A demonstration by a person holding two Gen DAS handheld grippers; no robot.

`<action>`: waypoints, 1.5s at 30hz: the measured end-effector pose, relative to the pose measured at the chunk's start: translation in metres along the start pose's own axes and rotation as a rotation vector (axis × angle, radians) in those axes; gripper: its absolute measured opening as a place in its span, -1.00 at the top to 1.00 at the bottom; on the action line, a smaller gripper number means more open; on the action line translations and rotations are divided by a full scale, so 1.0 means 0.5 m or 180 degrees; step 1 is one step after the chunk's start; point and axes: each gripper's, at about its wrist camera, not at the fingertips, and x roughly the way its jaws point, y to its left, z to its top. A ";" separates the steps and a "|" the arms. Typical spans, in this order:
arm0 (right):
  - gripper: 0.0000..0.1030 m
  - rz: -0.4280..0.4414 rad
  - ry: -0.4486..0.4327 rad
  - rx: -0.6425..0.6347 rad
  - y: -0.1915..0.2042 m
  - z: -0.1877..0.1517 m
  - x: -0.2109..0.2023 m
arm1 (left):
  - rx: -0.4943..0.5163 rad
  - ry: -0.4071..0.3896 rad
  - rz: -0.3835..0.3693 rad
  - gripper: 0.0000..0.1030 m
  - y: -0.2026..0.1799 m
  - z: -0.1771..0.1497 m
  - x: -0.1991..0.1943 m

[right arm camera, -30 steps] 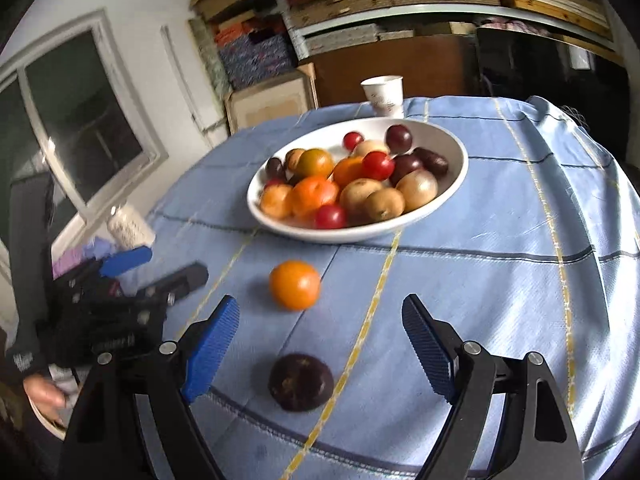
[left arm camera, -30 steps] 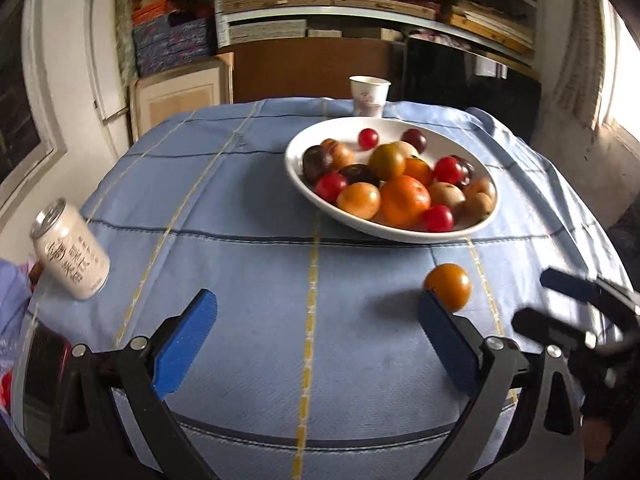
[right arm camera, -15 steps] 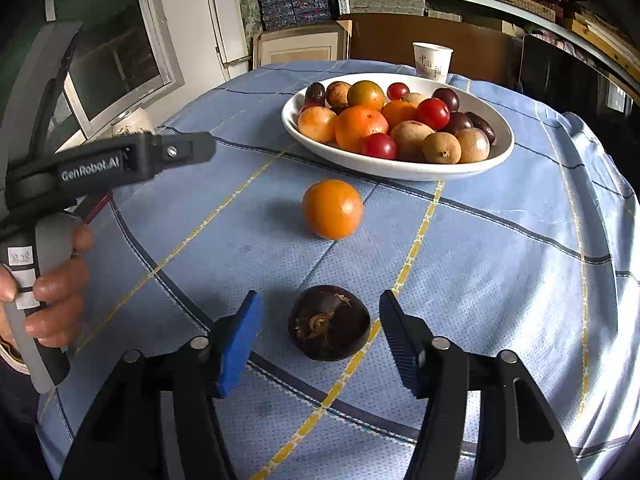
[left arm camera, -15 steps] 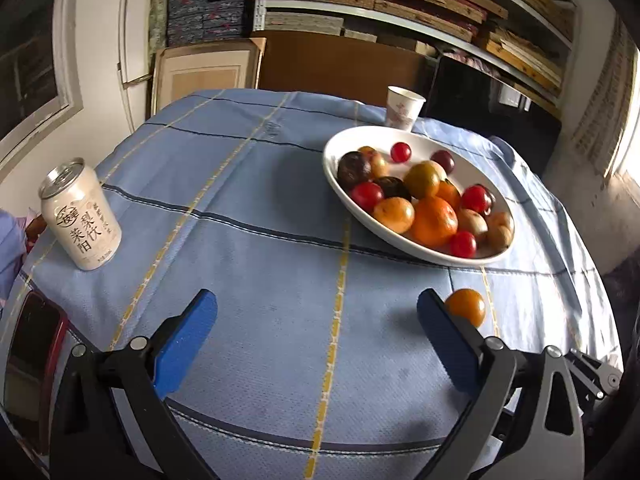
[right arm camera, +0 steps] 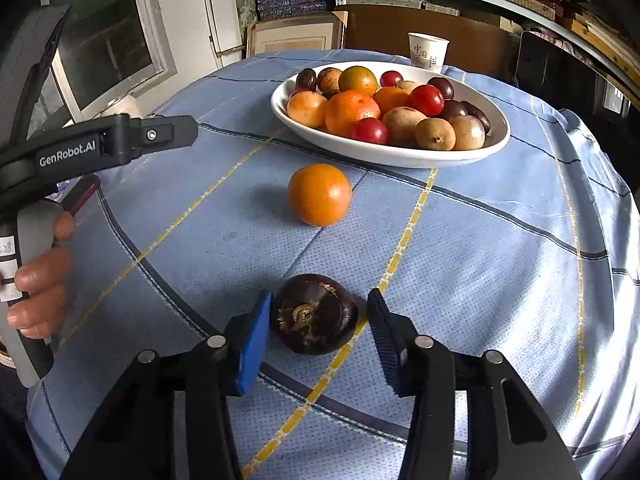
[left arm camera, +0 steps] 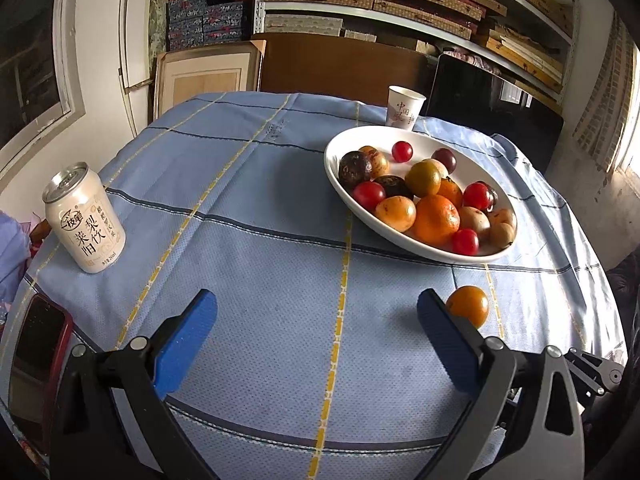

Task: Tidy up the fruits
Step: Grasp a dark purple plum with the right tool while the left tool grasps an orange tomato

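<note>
A white oval bowl [right arm camera: 496, 142] holds several oranges, red, dark and brown fruits; it also shows in the left wrist view [left arm camera: 336, 168]. A loose orange [right arm camera: 319, 194] lies on the blue cloth in front of the bowl, also in the left wrist view [left arm camera: 468, 306]. A dark purple fruit [right arm camera: 314, 313] lies nearer, between the blue pads of my right gripper [right arm camera: 318, 338]. The jaws stand partly closed around it, the left pad touching or nearly so, the right pad a little apart. My left gripper [left arm camera: 316, 338] is wide open and empty over the bare cloth.
A drink can [left arm camera: 84, 218] stands at the table's left edge, a phone [left arm camera: 38, 344] near the left corner. A paper cup [left arm camera: 404, 108] stands behind the bowl. The left gripper's body and the hand [right arm camera: 38, 288] sit left of the right gripper.
My right gripper has moved forward over the dark fruit and narrowed its jaws around it. My left gripper has swung left and back, still open.
</note>
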 end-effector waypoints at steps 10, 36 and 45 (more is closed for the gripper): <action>0.20 -0.0054 -0.0311 0.0303 -0.045 0.010 -0.044 | 0.0046 0.0074 -0.0139 -0.91 -0.015 -0.009 0.008; 0.20 -0.0037 -0.0593 0.1130 -0.165 0.007 -0.101 | 0.0770 0.0564 -0.0778 -0.14 -0.219 -0.023 0.127; 0.19 -0.0067 -0.0550 0.1138 -0.166 0.007 -0.095 | 0.0857 0.0529 -0.0715 0.25 -0.228 -0.025 0.125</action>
